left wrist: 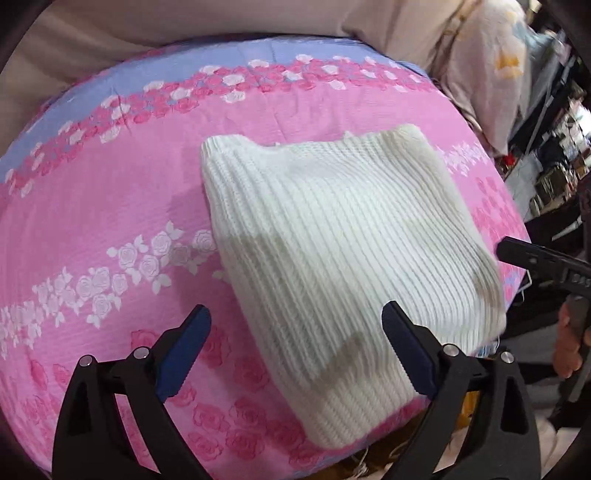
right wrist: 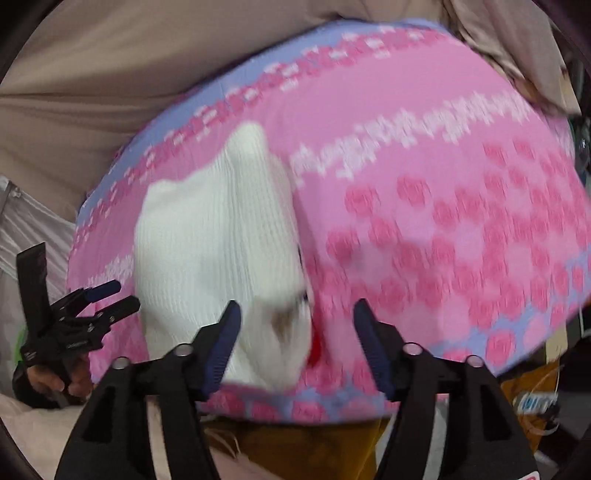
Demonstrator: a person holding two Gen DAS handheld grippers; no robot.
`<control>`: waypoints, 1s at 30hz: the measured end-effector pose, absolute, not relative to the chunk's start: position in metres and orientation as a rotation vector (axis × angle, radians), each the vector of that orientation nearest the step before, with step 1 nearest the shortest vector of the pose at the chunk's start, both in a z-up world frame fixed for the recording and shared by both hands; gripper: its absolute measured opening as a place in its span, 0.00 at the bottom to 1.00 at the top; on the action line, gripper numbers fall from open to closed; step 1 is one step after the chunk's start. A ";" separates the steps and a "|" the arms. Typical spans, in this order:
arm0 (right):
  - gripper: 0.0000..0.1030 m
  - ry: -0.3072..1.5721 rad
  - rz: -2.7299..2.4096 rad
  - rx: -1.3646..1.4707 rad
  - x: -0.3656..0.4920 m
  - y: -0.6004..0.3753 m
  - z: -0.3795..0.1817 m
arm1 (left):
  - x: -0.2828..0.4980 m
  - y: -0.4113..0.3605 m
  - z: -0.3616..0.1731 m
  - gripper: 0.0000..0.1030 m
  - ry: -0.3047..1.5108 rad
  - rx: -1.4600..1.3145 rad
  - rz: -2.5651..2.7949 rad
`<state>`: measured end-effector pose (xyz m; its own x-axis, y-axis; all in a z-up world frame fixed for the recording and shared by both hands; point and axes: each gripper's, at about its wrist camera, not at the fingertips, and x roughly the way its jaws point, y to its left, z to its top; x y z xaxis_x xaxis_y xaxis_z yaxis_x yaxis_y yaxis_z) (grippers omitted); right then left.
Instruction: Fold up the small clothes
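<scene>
1. A white ribbed knit garment (left wrist: 332, 266) lies folded into a compact block on a pink sheet printed with roses (left wrist: 110, 206). The sheet carries a lilac band along its far edge.
2. The garment sits toward the near edge of the sheet-covered surface. In the left wrist view one near corner reaches almost to that edge.
3. The left gripper (left wrist: 295, 332) has its fingers spread wide and they hold nothing. The blue-padded left finger (left wrist: 183, 354) hangs over bare sheet, while the other finger overlaps the knit's near part in the view; whether it touches the fabric cannot be told.
4. The right gripper (right wrist: 295, 332) also has its fingers wide apart and empty. Its left finger (right wrist: 221, 350) lies over the garment's near end, and the right one is over the rose print.
5. The right wrist view is blurred. In it the garment (right wrist: 214, 251) shows at left of centre, and the left gripper (right wrist: 107, 299) appears beside it at the sheet's left margin, held by a hand (right wrist: 55, 380).
6. A beige cloth (left wrist: 147, 29) lies beyond the sheet's far edge.
</scene>
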<state>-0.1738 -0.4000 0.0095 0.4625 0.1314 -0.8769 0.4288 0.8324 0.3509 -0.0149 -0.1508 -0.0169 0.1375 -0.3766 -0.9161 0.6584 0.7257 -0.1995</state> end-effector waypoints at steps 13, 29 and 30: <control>0.22 1.180 -0.181 0.588 -0.090 -0.412 -0.057 | 0.001 -0.171 -0.059 0.89 1.329 0.213 -0.637; 0.03 1.297 -0.173 0.502 -0.152 -0.373 -0.058 | 0.006 -0.147 -0.066 0.89 1.407 0.136 -0.632; 0.03 1.269 -0.165 0.563 -0.153 -0.378 -0.062 | 0.008 -0.145 -0.064 0.89 1.412 0.115 -0.631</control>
